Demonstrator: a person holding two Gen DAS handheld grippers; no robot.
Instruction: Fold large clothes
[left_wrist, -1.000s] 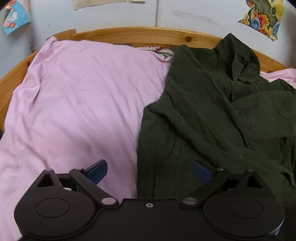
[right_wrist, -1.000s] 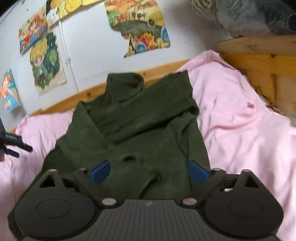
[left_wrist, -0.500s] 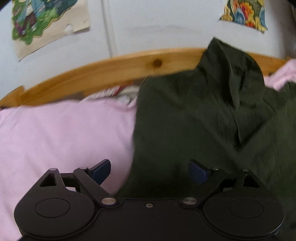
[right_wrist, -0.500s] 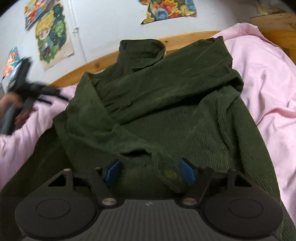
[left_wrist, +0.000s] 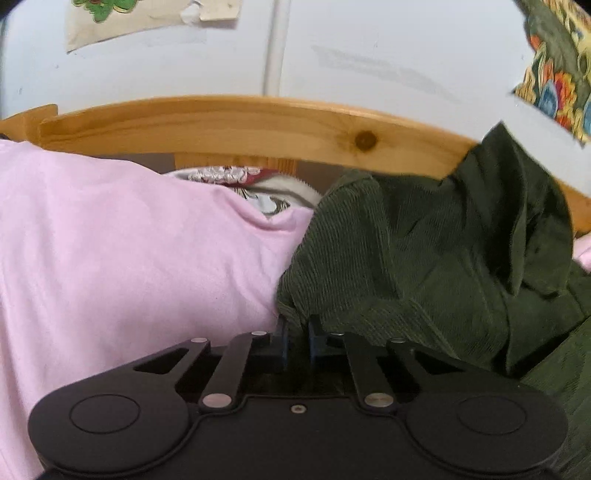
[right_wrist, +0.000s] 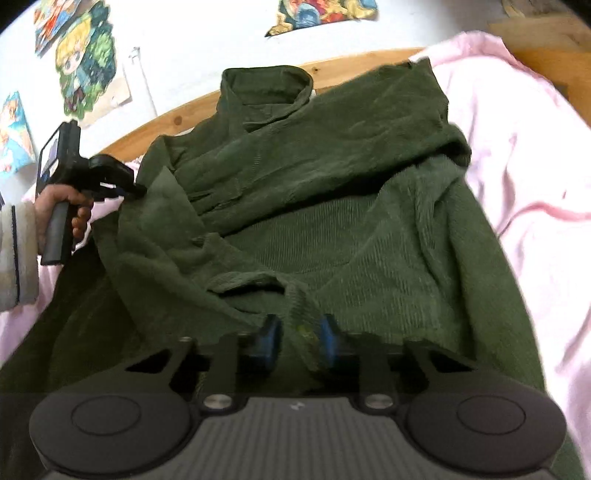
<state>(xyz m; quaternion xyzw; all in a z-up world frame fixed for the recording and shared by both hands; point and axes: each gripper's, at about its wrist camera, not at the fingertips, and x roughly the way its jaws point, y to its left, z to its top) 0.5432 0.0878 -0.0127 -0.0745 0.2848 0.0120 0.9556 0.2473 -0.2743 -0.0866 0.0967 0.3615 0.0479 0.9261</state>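
Note:
A dark green corduroy shirt (right_wrist: 332, 206) lies spread on a pink bedsheet (right_wrist: 535, 177), collar toward the wooden headboard. My left gripper (left_wrist: 297, 338) is shut on the shirt's left edge (left_wrist: 406, 266) near the shoulder; it also shows in the right wrist view (right_wrist: 125, 186), held by a hand. My right gripper (right_wrist: 298, 332) is nearly shut on the sleeve cuff (right_wrist: 301, 325), which lies across the shirt's lower front.
A curved wooden headboard (left_wrist: 240, 125) runs behind the bed, with a white wall and colourful posters (right_wrist: 88, 55) above. Patterned bedding (left_wrist: 229, 175) shows between sheet (left_wrist: 129, 258) and headboard. Wooden furniture (right_wrist: 546, 44) stands at the far right.
My left gripper moved forward to the shirt's left edge and closed on it. My right gripper moved in over the sleeve cuff and closed on it.

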